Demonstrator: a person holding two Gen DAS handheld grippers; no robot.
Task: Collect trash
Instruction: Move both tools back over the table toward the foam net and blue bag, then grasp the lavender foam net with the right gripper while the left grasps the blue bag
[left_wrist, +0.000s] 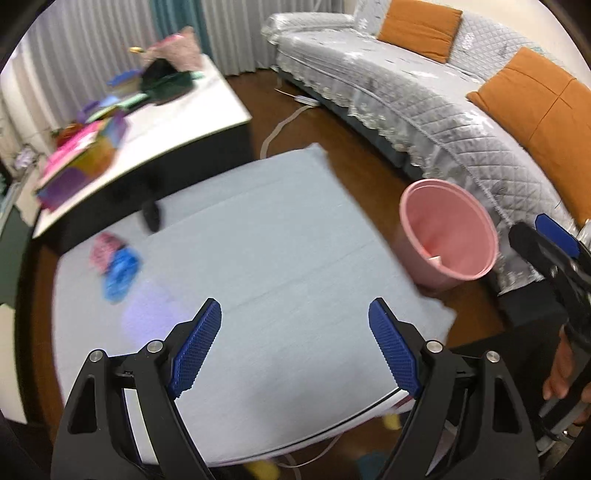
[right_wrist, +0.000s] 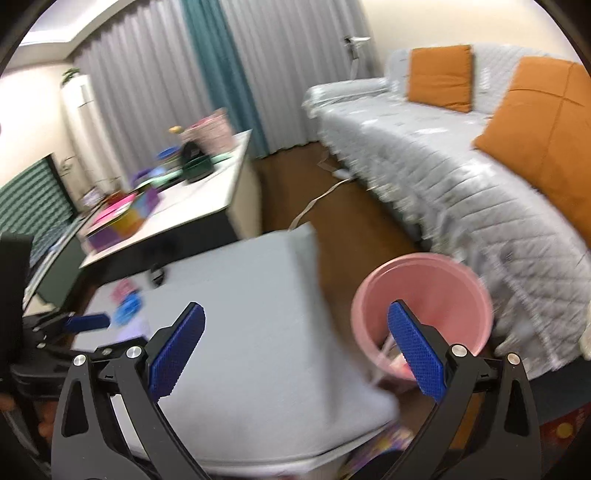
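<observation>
A pink wrapper (left_wrist: 104, 248) and a blue wrapper (left_wrist: 122, 271) lie together at the far left of a low table with a pale blue cloth (left_wrist: 258, 258). They also show, blurred, in the right wrist view: pink wrapper (right_wrist: 123, 288), blue wrapper (right_wrist: 128, 309). A pink bin (left_wrist: 448, 236) stands on the floor right of the table, with some pale scraps at its bottom; it also shows in the right wrist view (right_wrist: 421, 295). My left gripper (left_wrist: 295, 347) is open and empty above the cloth. My right gripper (right_wrist: 295, 354) is open and empty, above the table's right edge beside the bin.
A grey-covered sofa (left_wrist: 424, 103) with orange cushions runs along the right, close behind the bin. A white-topped table (left_wrist: 177, 122) with colourful boxes and a bag stands behind the low table. A small black object (left_wrist: 151, 216) lies on the cloth's far edge. A cable lies on the brown floor.
</observation>
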